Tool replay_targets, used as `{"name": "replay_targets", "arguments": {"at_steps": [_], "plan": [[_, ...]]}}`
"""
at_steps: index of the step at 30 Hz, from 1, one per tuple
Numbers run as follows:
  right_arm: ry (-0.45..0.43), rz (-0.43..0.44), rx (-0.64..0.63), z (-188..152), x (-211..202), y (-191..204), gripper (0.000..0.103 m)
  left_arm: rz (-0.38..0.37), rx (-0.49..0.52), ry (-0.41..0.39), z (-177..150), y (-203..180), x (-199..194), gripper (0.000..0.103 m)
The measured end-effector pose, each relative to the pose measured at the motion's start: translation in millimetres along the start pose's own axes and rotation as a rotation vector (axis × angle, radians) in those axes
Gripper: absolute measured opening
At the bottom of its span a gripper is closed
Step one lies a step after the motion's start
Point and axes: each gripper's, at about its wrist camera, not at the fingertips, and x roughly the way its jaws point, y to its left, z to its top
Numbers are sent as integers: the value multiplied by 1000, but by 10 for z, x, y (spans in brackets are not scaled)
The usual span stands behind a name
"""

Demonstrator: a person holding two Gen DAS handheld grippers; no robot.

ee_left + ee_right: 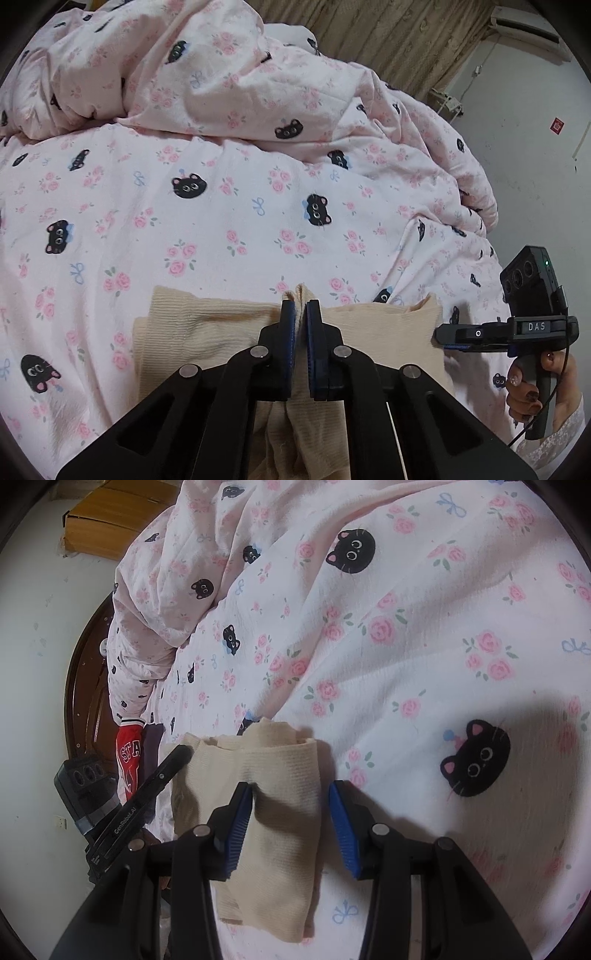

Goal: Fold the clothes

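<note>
A beige ribbed garment point(221, 332) lies folded on the pink cat-print bed cover point(221, 206). My left gripper point(300, 306) is shut on a pinched fold at the garment's far edge. In the right wrist view the same garment point(284, 775) lies as a folded strip. My right gripper point(291, 794) is open, its blue pads on either side of the strip, not gripping it. The right gripper also shows in the left wrist view point(454, 336) at the garment's right end. The left gripper shows in the right wrist view point(177, 755) at the garment's left side.
A bunched duvet point(221, 74) in the same print fills the back of the bed. A red printed garment point(128, 760) and a dark one lie at the bed's edge by the wooden bed frame point(79, 686). A cardboard box point(110, 520) stands on the floor.
</note>
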Motion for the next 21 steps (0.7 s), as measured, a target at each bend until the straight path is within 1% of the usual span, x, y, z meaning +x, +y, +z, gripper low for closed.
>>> {"name": "replay_targets", "arguments": {"at_steps": [2, 4, 8, 13, 15, 17, 19, 21], "plan": [[-2, 3, 3, 0, -7, -2, 45, 16, -13, -24, -3, 24, -66, 4], [-3, 4, 4, 1, -10, -7, 45, 37, -20, -30, -17, 56, -70, 4], [-4, 2, 7, 1, -8, -10, 45, 56, -51, 23, -88, 181, 93, 5], [-7, -6, 10, 12, 6, 0, 46, 70, -70, 48, -160, 227, 184, 7], [-8, -1, 21, 29, 44, -5, 50, 69, -77, 40, -157, 215, 154, 9], [-10, 12, 28, 47, 68, -6, 51, 69, -87, 22, -152, 210, 92, 14], [-18, 38, 35, 71, 76, -7, 51, 80, -83, -20, -151, 197, -40, 17], [-18, 57, 45, 95, 97, -19, 51, 80, -54, -78, -177, 124, -222, 19]]}}
